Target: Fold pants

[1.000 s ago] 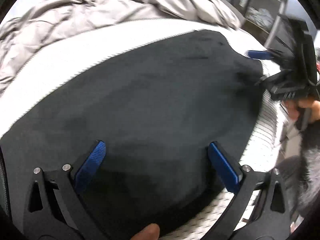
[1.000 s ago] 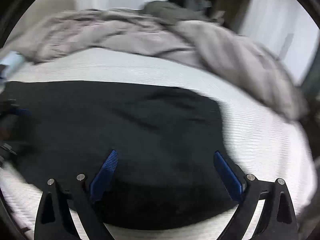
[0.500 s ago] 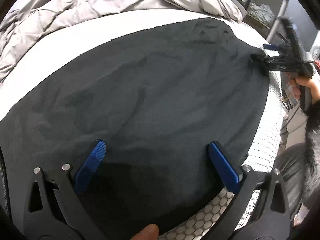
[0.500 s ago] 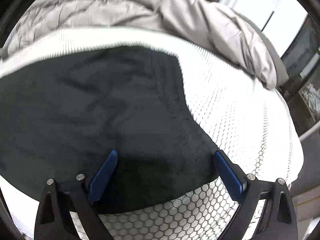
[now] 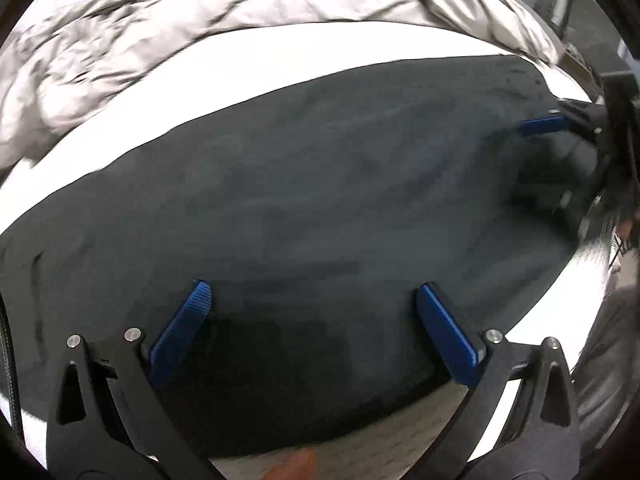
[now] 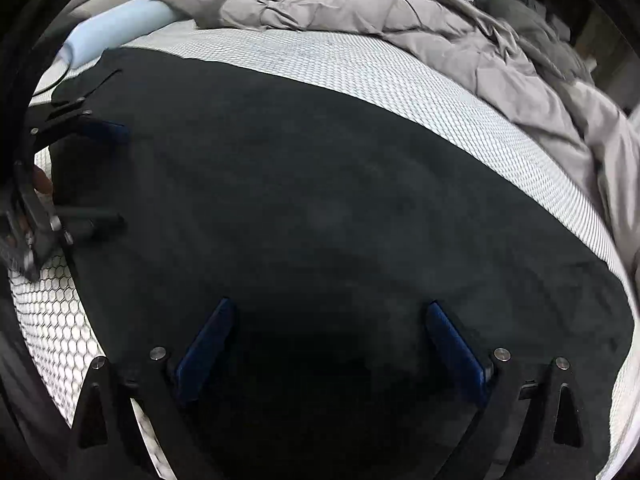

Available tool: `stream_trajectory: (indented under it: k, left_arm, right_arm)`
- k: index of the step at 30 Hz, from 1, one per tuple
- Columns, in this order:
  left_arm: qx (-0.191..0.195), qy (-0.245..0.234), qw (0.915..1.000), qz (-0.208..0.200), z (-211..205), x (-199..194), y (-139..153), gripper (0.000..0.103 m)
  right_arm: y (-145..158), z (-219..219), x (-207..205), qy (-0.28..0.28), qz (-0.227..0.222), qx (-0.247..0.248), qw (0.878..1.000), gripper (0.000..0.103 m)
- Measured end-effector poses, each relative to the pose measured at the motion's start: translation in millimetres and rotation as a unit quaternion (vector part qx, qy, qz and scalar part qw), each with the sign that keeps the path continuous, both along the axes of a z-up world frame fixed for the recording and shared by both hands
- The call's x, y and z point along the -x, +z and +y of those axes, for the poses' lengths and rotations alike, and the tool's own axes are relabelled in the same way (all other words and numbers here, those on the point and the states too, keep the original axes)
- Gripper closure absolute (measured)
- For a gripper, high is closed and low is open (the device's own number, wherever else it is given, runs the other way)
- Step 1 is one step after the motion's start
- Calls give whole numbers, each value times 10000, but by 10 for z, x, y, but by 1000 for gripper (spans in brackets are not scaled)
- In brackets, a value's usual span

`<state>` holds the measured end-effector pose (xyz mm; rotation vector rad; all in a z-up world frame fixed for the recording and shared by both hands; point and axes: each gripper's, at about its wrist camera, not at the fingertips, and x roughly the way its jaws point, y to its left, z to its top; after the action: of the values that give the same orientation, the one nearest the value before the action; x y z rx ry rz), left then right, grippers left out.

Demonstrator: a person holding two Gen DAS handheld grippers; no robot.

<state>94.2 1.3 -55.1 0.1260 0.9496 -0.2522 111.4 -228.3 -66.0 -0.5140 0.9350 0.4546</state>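
Both grippers open, nothing held. Left gripper (image 5: 312, 300) and right gripper (image 6: 328, 316) each hover low over the near edge of the black pants (image 5: 320, 200), jaws spread wide with dark cloth showing between the blue pads.

Pants lie flat along the near side of the white honeycomb mattress cover (image 6: 360, 76), already narrowed to one broad band — looks like the legs are stacked, next fold is probably end over end or in thirds. My read only.

To do it well: drop each jaw onto the near hem, pinch all layers not just the top one, close both at once, lift level, carry across keeping the edge taut so no wrinkle gets trapped. Fleecy fabric, likely grips itself — lift clear rather than drag.

View differences:
- Left wrist: sees the right gripper at the far right end of the pants, one blue pad clear, the rest blurred. Also a fingertip (image 5: 296, 466) at the bottom edge and a strip of bare cover under the near hem.
- Right wrist: sharper. Shows the left gripper side-on at the left end and a pale blue pillow (image 6: 116, 30) beyond that end.
- Far back in both: rumpled grey duvet (image 6: 360, 4), well apart from the pants.
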Motion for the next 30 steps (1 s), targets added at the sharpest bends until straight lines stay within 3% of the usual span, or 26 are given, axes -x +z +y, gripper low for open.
stream_trajectory:
  k: [2, 5, 8, 11, 14, 16, 17, 19, 21, 23, 26, 30]
  left_arm:
    - [101, 244, 9997, 3, 302, 72, -6, 1]
    - [379, 398, 9985, -83, 590, 147, 76, 1]
    - [525, 605, 9965, -242, 698, 70, 185, 1]
    - [471, 851, 9952, -86, 725, -183, 143, 1]
    - [205, 1059, 9942, 51, 761, -383, 15, 1]
    - [89, 997, 9950, 14, 795, -358, -25, 1]
    - [-53, 938, 9956, -61, 825, -310, -18, 1]
    - [-186, 1098, 9937, -134, 924, -226, -3, 1]
    - [35, 1210, 9926, -84, 1024, -172, 20, 1]
    - [282, 1207, 9922, -161, 1082, -122, 103, 1]
    - [261, 1494, 9879, -309, 1190, -176, 166, 1]
    - [45, 1845, 9828, 76, 1330, -433, -22, 1]
  right_arm:
    - [52, -221, -58, -357, 98, 111, 9993, 4]
    - [162, -396, -91, -771, 148, -225, 9967, 4]
    - [295, -129, -69, -680, -138, -665, 9954, 4]
    - [339, 251, -109, -350, -131, -887, 9954, 4]
    - [191, 773, 2, -68, -64, -644, 9979, 4]
    - [62, 937, -21, 3, 42, -233, 9997, 5]
    - [28, 775, -456, 16, 32, -105, 9999, 4]
    - [60, 639, -538, -247, -106, 50, 9996, 4]
    - [119, 480, -621, -708, -185, 76, 9973, 4]
    - [215, 483, -629, -872, -268, -224, 9956, 8]
    - [221, 814, -494, -258, -8, -705, 9972, 9]
    - [-10, 1447, -297, 592, 214, -565, 9964, 9]
